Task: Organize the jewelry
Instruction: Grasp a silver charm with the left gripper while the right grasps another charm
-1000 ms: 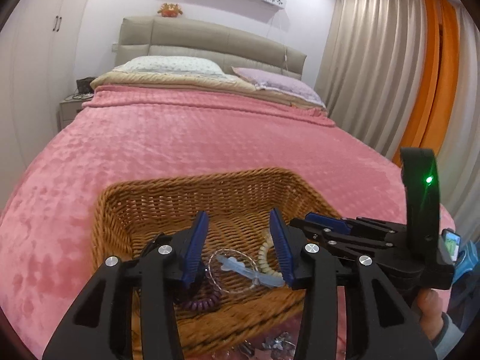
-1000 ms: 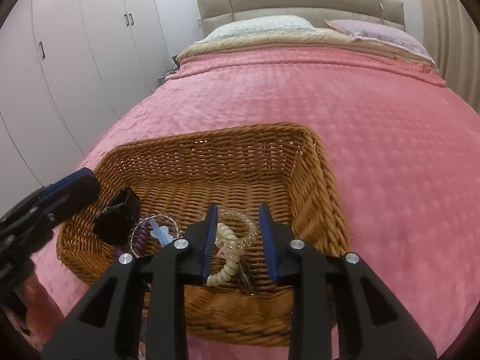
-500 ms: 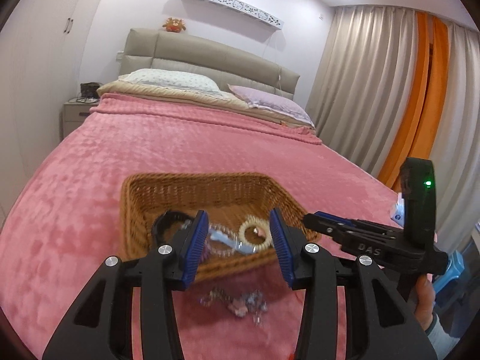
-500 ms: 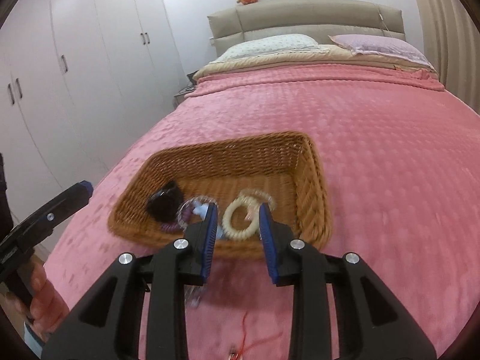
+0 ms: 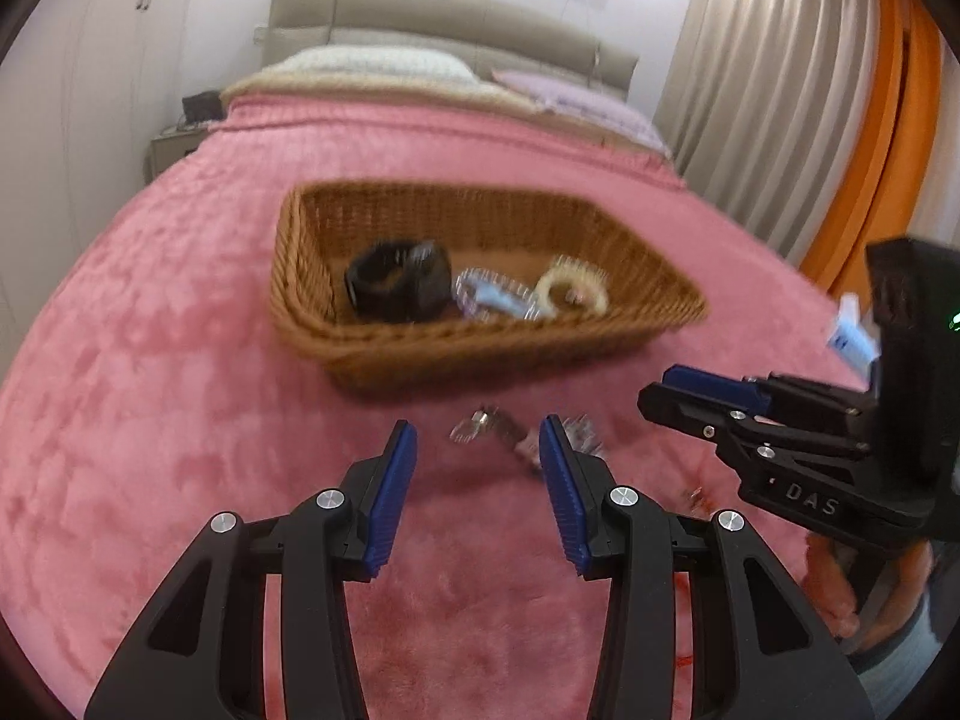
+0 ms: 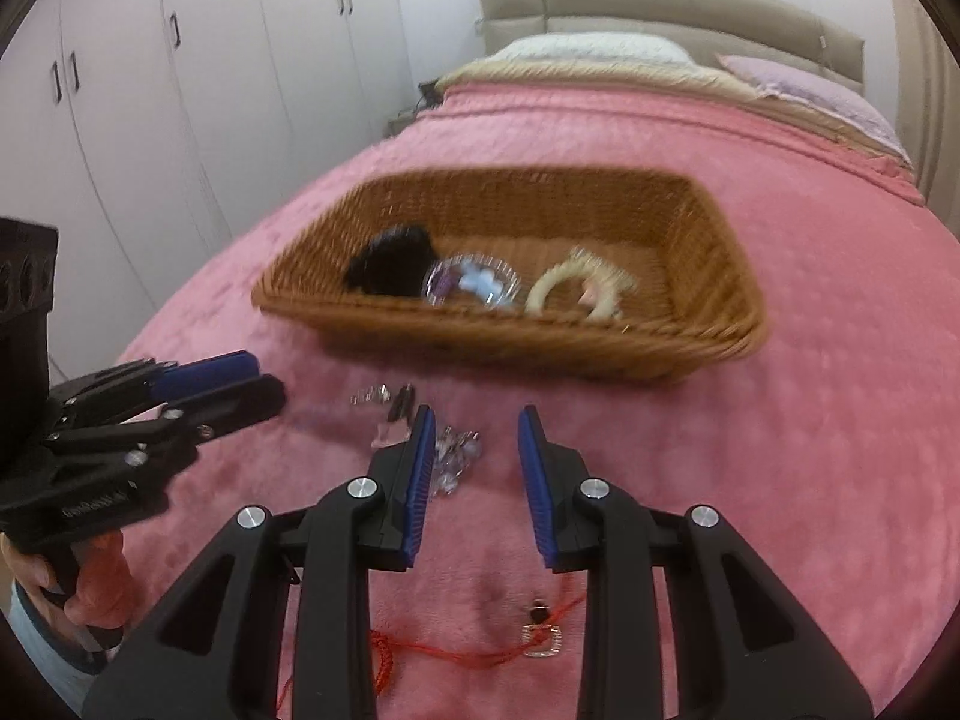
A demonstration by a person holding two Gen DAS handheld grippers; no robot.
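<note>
A wicker basket (image 5: 312, 324) (image 6: 708, 324) sits on the pink bed. It holds a black band (image 5: 399, 282) (image 6: 390, 267), a clear beaded bracelet with a pale blue piece (image 5: 492, 300) (image 6: 474, 285) and a cream coil tie (image 5: 573, 291) (image 6: 579, 294). Small silver and pink jewelry (image 5: 498, 429) (image 6: 393, 408) lies on the blanket in front of the basket. A red cord with a pendant (image 6: 540, 636) lies under my right gripper. My left gripper (image 5: 478, 444) is open and empty above the loose pieces. My right gripper (image 6: 476, 429) is open and empty.
The pink blanket (image 5: 150, 420) covers the bed. Pillows and a headboard (image 5: 420, 18) are at the far end. White wardrobes (image 6: 150, 120) stand on the left, curtains (image 5: 810, 90) on the right. The right gripper shows in the left wrist view (image 5: 708, 396), and the left gripper shows in the right wrist view (image 6: 228, 384).
Both grippers have pulled back from the basket and now hang over the blanket in front of it. The cream coil tie stays in the basket. The right jaws have opened wider.
</note>
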